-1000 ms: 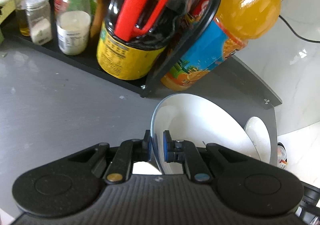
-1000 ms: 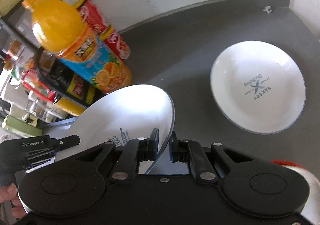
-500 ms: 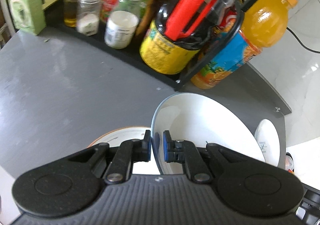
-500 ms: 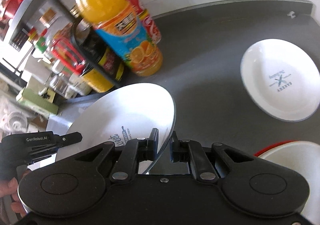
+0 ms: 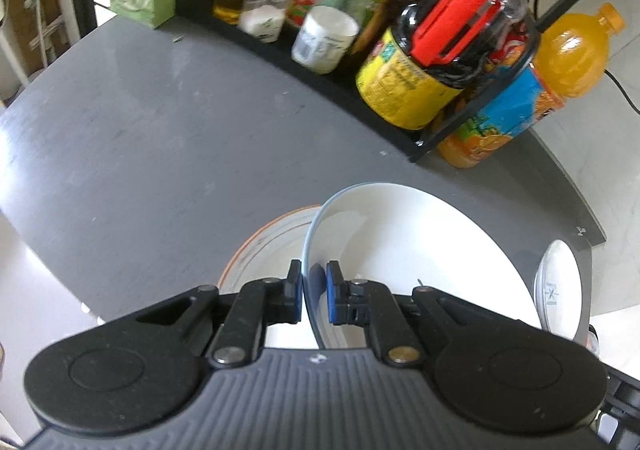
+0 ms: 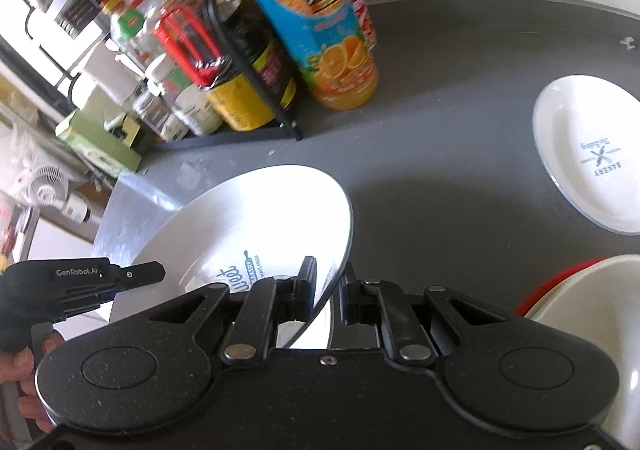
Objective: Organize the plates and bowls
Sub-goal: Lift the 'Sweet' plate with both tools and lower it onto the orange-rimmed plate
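Left wrist view shows the left gripper [image 5: 313, 292] with its blue-padded jaws pinched on the rim of a white plate [image 5: 400, 250], which stands on edge and spreads away to the right of the jaws. Just left of and below the jaws lies an orange-rimmed plate [image 5: 264, 246], the likely stacking spot. In the right wrist view the right gripper [image 6: 326, 292] straddles the opposite rim of the same plate [image 6: 256, 226]; its left jaw meets the rim, but a gap shows beside the right jaw, so I cannot tell whether it is truly clamped. The task looks to be midway: the held plate is not yet set down, a second printed plate [image 6: 592, 154] sits alone well beyond and to the right of the right jaws, and a red-rimmed bowl [image 6: 580, 306] sits close at their right. Those probably remain to be gathered. The surface is a dark grey counter [image 5: 160, 138]; ahead of both jaws stands a black rack [image 5: 420, 138] crowded with bottles, an orange juice bottle [image 6: 316, 26] beside it, against a pale marble-like wall.
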The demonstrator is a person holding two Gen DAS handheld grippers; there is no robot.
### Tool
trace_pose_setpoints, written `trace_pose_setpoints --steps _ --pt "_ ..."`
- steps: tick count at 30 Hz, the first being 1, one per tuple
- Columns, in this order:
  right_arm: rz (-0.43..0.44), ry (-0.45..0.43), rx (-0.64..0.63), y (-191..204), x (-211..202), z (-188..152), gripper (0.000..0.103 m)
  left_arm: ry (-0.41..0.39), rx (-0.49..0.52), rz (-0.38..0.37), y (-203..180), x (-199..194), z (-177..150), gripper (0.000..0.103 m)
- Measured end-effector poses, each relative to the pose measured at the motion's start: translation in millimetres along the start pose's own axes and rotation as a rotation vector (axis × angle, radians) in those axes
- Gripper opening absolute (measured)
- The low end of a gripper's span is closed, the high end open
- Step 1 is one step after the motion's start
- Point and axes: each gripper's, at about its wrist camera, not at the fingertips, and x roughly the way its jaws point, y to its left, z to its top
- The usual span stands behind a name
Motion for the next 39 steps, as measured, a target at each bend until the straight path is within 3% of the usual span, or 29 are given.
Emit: trace_pose_setpoints --steps 15,25,39 --pt "-0.002 0.046 -0.100 17.6 13.5 -14.6 0.013 0.013 -0.032 0.038 23.4 4.2 -19.3 0.011" --pt "-0.007 0.092 -0.097 15.7 24.5 -33.2 0.012 0.030 0.056 0.083 23.8 14.7 -25.0 0.014" --pt "-0.033 0.112 -0.080 13.7 33.9 -47.0 0.014 0.032 0.138 0.079 21.3 20.7 -25.8 0.017"
